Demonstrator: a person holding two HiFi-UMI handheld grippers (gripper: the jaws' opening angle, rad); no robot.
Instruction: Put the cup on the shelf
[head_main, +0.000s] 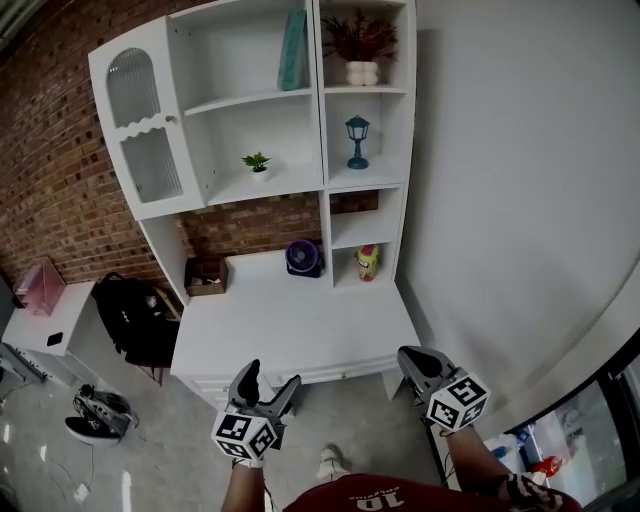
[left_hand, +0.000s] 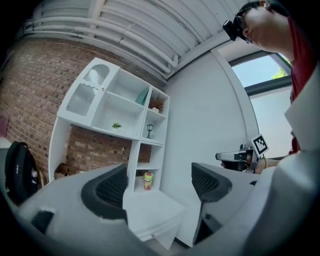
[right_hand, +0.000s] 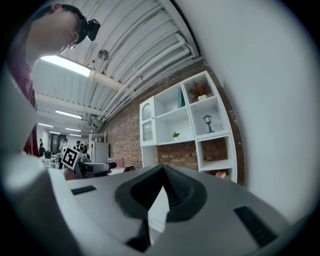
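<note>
A dark purple cup (head_main: 303, 258) sits at the back of the white desk (head_main: 290, 330), in front of the brick backing under the white shelf unit (head_main: 300, 130). Both grippers hover low, in front of the desk's near edge and well short of the cup. My left gripper (head_main: 272, 376) (left_hand: 157, 185) is open with nothing between its jaws. To its right, my right gripper (head_main: 412, 358) (right_hand: 162, 171) has its jaws closed together and holds nothing. In the left gripper view the cup is hidden behind the jaws.
A yellow and red bottle (head_main: 367, 262) (left_hand: 147, 180) stands in the lowest cubby. The shelves hold a small plant (head_main: 257, 163), a lantern (head_main: 357, 141), a teal book (head_main: 293, 50) and a vase (head_main: 360, 70). The cabinet door (head_main: 140, 120) hangs open. A cardboard box (head_main: 205, 277) and black backpack (head_main: 135, 315) sit left.
</note>
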